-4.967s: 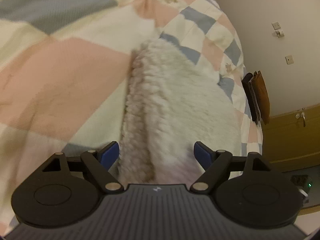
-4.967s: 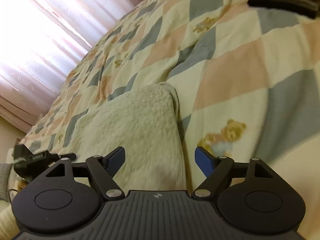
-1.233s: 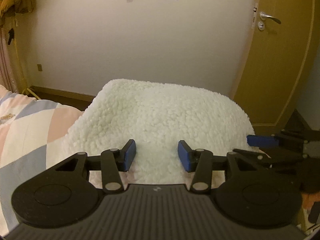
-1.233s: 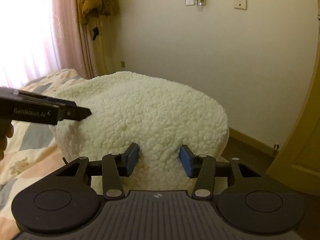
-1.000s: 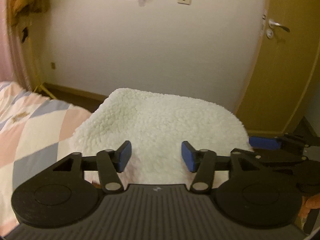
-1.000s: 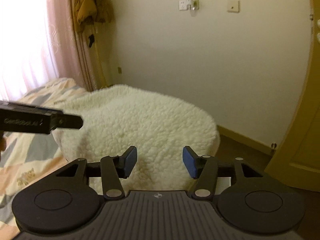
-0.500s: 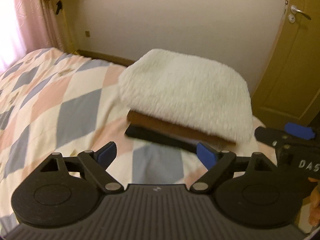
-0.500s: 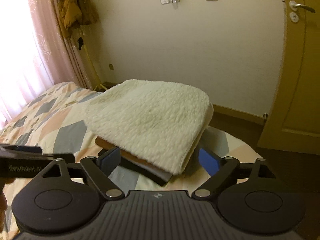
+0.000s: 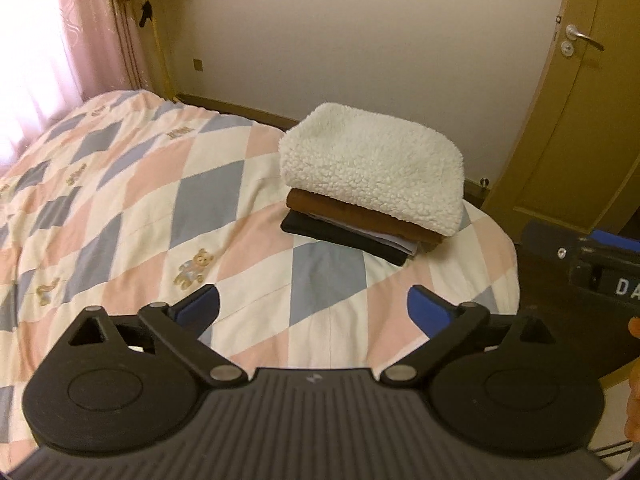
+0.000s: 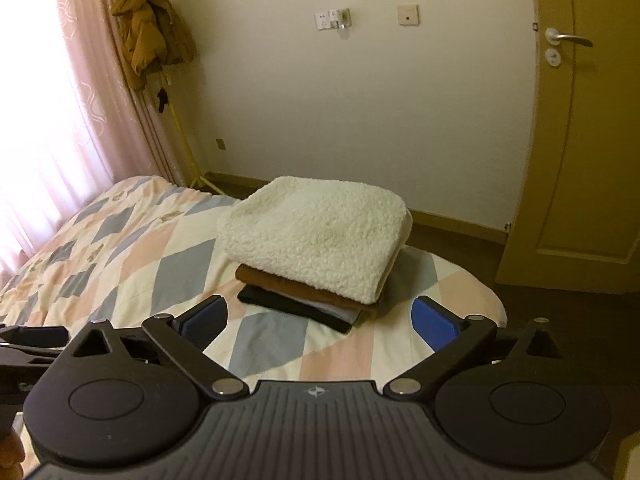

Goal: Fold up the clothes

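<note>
We saw warm, dim yellowish room light; left of the grippers, daylight blew out the curtain (image 10: 60, 128) to white glare. Fisheye bent the door (image 10: 580, 160) at the edge. Focus was sharp, corners dark.

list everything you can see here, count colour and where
fleece garment: 1, cream, folded, top of the stack
brown garment: 1, brown, folded, under the fleece
pale garment: 1, light grey, thin layer below the brown
black garment: 1, black, bottom of the stack
quilt: 1, pink, blue and cream diamonds, covers the bed
jacket: 1, tan, hung by the curtain
curtain: 1, pink, left
door: 1, tan, right
left gripper: jaws open, empty
right gripper: jaws open, empty
</note>
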Motion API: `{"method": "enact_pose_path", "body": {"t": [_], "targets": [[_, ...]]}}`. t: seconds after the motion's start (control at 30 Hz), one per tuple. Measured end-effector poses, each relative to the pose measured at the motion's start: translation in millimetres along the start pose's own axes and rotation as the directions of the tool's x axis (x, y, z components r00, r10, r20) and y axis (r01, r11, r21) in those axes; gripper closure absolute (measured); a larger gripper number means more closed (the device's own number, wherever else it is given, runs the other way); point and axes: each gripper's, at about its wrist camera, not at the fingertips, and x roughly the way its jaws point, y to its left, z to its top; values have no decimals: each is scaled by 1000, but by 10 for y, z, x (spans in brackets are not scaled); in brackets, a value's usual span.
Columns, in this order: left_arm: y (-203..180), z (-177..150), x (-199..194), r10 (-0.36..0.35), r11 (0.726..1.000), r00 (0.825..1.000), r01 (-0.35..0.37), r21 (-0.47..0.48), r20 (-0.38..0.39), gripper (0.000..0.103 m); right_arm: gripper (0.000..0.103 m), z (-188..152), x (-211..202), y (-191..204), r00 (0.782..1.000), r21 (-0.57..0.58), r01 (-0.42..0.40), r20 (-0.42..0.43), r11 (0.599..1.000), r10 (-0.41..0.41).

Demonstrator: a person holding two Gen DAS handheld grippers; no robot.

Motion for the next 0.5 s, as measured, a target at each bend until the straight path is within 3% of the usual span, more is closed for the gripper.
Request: {"method": "enact_pose_path", "body": {"t": [0.27,0.43,0.5], "targets": [[59,-161,-706,28,1000,1000,-28,-12,10,1,0,27,-545,267,998,-7,34,-51,999,-34],[137,-228,-1051,21,998,999,-19,-58,27,1,0,21,-827,489,997,-76,70,-24,995,-72],[180,-248,-1167,49,996,998,-45,-76,41,1,0,12,-914,569,996,-99,90,-14,991,-92]]}}
